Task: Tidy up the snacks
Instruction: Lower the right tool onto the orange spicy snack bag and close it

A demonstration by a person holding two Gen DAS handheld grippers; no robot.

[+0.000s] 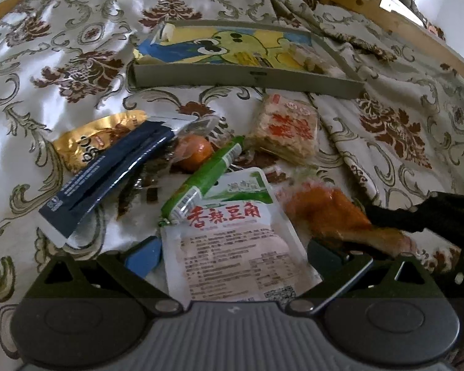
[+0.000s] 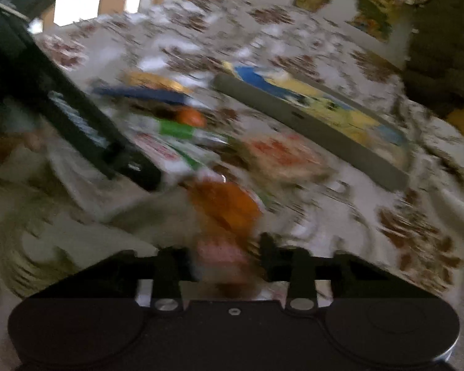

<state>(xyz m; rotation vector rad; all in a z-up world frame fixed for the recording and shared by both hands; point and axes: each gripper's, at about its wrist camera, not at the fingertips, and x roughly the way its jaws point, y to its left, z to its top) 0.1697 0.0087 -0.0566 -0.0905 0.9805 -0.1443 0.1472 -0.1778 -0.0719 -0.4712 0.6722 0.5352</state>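
Snack packets lie heaped on a patterned bedspread. My left gripper (image 1: pixel 235 259) is open, its fingers either side of a white pouch with red characters (image 1: pixel 232 241) that lies flat. My right gripper (image 2: pixel 222 262) is shut on a clear packet holding an orange drumstick (image 2: pixel 225 207); the right wrist view is blurred. In the left wrist view that packet (image 1: pixel 331 213) lies right of the pouch, with the right gripper's black finger (image 1: pixel 417 219) on its far end. A shallow cardboard box with a cartoon print (image 1: pixel 247 75) stands behind the heap.
A green stick packet (image 1: pixel 207 173), navy sachet (image 1: pixel 108 173), gold packet (image 1: pixel 86 142), small orange snack (image 1: pixel 195 151) and cracker pack (image 1: pixel 287 126) lie between pouch and box. Some pale snacks sit in the box's right end. A wooden bed frame (image 1: pixel 386 15) runs behind.
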